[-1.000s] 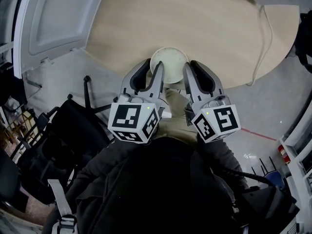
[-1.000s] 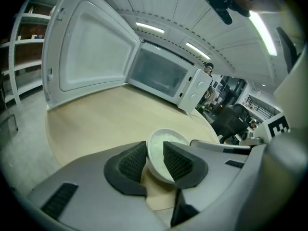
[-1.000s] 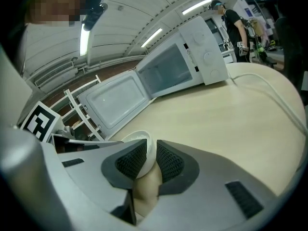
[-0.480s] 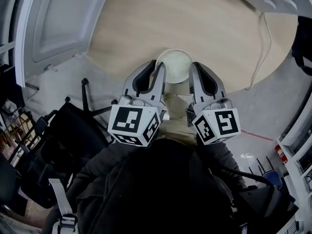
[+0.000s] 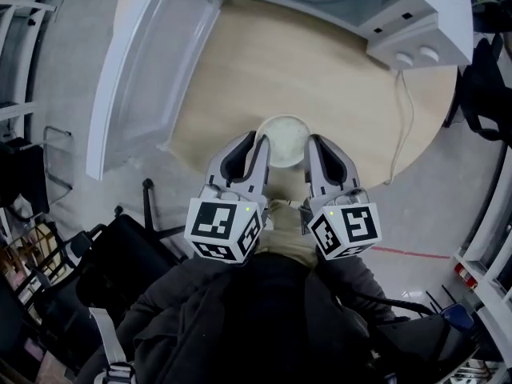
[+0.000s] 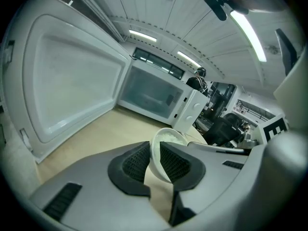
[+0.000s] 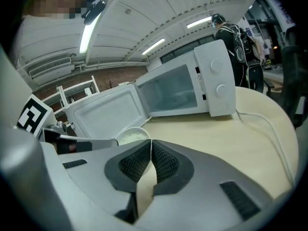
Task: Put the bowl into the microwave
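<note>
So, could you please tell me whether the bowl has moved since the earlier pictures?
Cannot tell: the head view itself has shifted, and the bowl still shows just inside the near edge of the table, as before.

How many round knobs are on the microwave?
2: the upper knob and the lower knob, stacked on the microwave's front panel beside its opening.

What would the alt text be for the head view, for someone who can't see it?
Seen from above, the left gripper and right gripper, whose jaws have just been closing, pinch opposite sides of a small white bowl at the near edge of a round wooden table. Beyond it stands a white microwave, its door swung open to the left.
</note>
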The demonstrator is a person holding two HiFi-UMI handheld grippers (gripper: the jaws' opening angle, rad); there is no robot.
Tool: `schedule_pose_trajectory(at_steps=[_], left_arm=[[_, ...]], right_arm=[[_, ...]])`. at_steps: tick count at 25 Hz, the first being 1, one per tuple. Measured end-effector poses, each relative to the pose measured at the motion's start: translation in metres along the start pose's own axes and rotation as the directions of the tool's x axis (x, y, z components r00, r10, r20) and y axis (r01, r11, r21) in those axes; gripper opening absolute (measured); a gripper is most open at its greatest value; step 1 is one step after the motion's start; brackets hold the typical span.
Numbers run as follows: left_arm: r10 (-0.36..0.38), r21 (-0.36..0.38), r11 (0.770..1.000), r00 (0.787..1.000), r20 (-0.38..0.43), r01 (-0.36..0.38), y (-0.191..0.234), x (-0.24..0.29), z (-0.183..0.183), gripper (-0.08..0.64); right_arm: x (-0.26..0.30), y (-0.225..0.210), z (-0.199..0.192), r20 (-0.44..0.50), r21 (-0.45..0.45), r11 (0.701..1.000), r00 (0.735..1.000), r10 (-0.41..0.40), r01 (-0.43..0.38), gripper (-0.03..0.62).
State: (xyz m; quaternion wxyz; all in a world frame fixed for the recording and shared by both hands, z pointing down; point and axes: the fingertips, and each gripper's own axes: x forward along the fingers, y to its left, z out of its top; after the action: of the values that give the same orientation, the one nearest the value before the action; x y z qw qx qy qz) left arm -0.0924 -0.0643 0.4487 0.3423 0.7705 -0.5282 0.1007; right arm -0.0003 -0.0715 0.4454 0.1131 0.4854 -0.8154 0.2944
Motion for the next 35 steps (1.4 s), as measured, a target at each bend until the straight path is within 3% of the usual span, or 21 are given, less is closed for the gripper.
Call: schedule_pose_trajectory(at_steps=[7,15,24,35], left_arm=[[-0.070,0.057,0.996,0.996,0.052,0.067,-0.006,0.016,0.057,0.071],[-0.137,0.105,0.986,0.989,0.049,0.131,-0.013,0.024,0.090,0.067],[-0.143,0.144,0.981,0.986,0.083,0.130,-0.016,0.045,0.118,0.067],[-0.116,0.137,0.985,0.993,0.034,0.110,-0.014,0.087,0.123,0.066]], right_arm=[[0.015,-0.005,0.051,0.082,0.011,0.997,0.994,-0.077,0.077,0.014],[0.016,-0.006,0.081,0.138,0.033,0.989,0.979,-0.147,0.144,0.013],[0.031,-0.019,0.108,0.175,0.019,0.990,0.974,-0.141,0.139,0.014],[0.059,-0.052,0.115,0.137,0.048,0.989,0.980,-0.147,0.142,0.014]])
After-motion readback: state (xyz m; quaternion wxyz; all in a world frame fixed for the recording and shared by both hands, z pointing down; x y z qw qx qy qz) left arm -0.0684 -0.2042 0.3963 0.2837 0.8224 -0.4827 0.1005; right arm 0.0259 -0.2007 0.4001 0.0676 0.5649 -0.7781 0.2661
